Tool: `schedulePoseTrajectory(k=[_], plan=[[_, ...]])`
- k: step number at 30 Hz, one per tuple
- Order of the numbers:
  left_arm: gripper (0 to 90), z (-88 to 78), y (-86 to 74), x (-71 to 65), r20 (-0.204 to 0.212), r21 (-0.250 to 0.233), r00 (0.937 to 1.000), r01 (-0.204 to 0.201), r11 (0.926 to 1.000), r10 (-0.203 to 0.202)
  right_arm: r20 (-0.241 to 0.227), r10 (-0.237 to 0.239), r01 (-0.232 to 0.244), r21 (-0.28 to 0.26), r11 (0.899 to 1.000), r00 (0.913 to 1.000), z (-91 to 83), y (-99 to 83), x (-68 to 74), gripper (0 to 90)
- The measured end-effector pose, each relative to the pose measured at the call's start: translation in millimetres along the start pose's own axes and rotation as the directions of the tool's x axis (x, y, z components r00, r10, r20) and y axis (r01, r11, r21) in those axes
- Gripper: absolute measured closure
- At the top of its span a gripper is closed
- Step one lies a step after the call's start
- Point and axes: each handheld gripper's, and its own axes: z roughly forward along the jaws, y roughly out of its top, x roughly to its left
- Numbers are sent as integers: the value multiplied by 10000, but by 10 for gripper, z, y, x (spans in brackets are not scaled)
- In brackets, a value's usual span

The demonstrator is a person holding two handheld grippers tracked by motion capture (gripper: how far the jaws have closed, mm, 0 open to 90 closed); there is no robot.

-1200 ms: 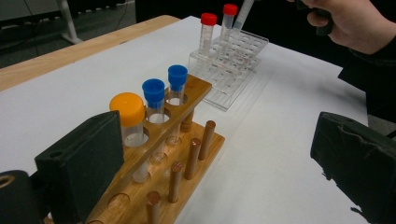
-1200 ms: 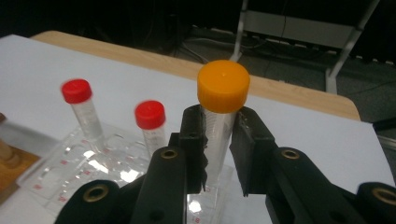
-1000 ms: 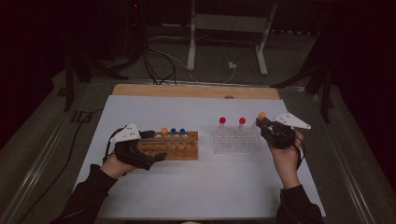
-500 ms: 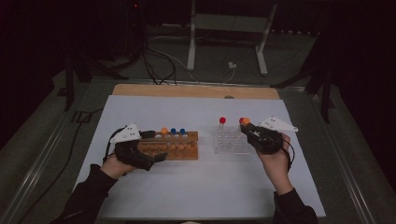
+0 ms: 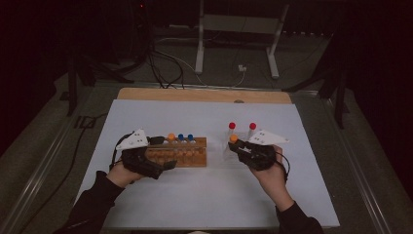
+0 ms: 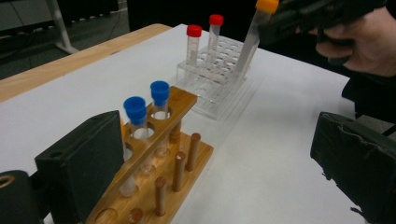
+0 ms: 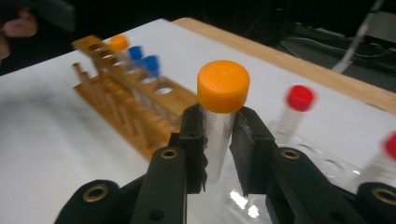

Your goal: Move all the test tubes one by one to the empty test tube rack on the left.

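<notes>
My right gripper is shut on a clear tube with an orange cap. In the high view that tube hangs tilted over the front left part of a clear plastic rack, which holds two red-capped tubes. My left gripper is open, its jaws straddling the left end of a wooden rack. In the left gripper view one jaw rests against the wooden rack and the other stands far off it. The wooden rack holds one orange-capped tube and two blue-capped tubes.
Both racks sit on a white sheet over the table, with a wooden strip along the far edge. Beyond it are a metal stand and cables on a dark floor.
My right gripper has carried the orange-capped tube leftward, from beside the clear rack's right end to above its front left part. The left gripper has stayed at the wooden rack.
</notes>
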Motion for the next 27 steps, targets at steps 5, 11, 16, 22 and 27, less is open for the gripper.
schedulePoseTrajectory(k=[5, 11, 16, 22, 27], plan=[[36, 37, 21, -38, 115, -35, 9999, -93, 10000, 93, -525, -298, 312, 264, 9992, 9982, 97, -24, 164, 742], [40, 96, 17, -74, 303, 17, 9995, -31, 10000, 31, -1063, -678, 743, 583, 9955, 9920, 214, -67, 334, 742], [64, 127, 46, -130, 486, -65, 9988, -78, 9999, 81, -1435, -897, 1011, 748, 9921, 9856, 277, -89, 458, 742], [134, 181, 70, -206, 687, -145, 9975, -139, 9998, 148, -1823, -961, 1125, 817, 9903, 9785, 325, -97, 572, 742], [177, 235, 85, -285, 859, -122, 9957, -338, 9994, 347, -2029, -1010, 1209, 880, 9888, 9740, 357, -105, 640, 742]])
